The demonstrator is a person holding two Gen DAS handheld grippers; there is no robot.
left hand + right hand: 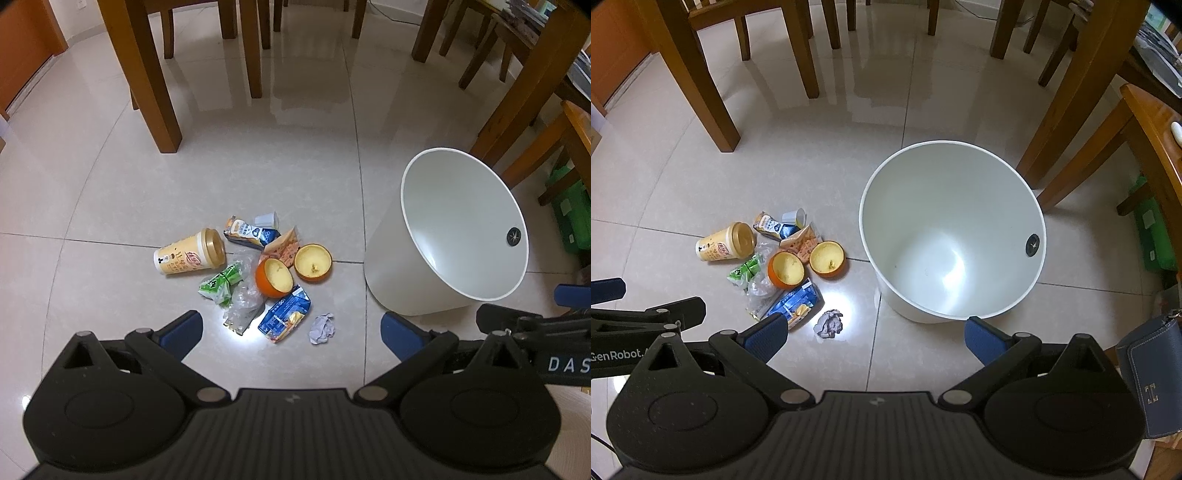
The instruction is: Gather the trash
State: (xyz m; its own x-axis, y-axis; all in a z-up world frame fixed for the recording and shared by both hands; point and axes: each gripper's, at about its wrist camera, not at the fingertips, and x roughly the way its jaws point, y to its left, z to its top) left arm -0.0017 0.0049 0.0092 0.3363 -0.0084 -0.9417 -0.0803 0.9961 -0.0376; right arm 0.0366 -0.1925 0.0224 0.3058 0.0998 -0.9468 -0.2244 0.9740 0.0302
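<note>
Trash lies in a heap on the tiled floor: a lidded paper cup (pixel 189 257) on its side, two hollow orange halves (pixel 275 277) (pixel 313 262), a blue carton (pixel 284 318), a green wrapper (pixel 221 283), clear plastic (pixel 243 302) and a crumpled tissue (pixel 322 328). A white bin (pixel 461 229) stands right of the heap, with nothing inside (pixel 945 258). My left gripper (pixel 291 332) hangs open above the heap's near edge. My right gripper (pixel 875 338) is open too, above the tissue (pixel 830 324) and the bin's near rim, holding nothing.
Wooden chair and table legs (pixel 155 85) stand behind the heap and right of the bin (pixel 1067 122). A green box (pixel 1152 229) sits at the far right. A dark blue pouch (pixel 1152 380) hangs at the right edge. Bare tiles lie in front of the heap.
</note>
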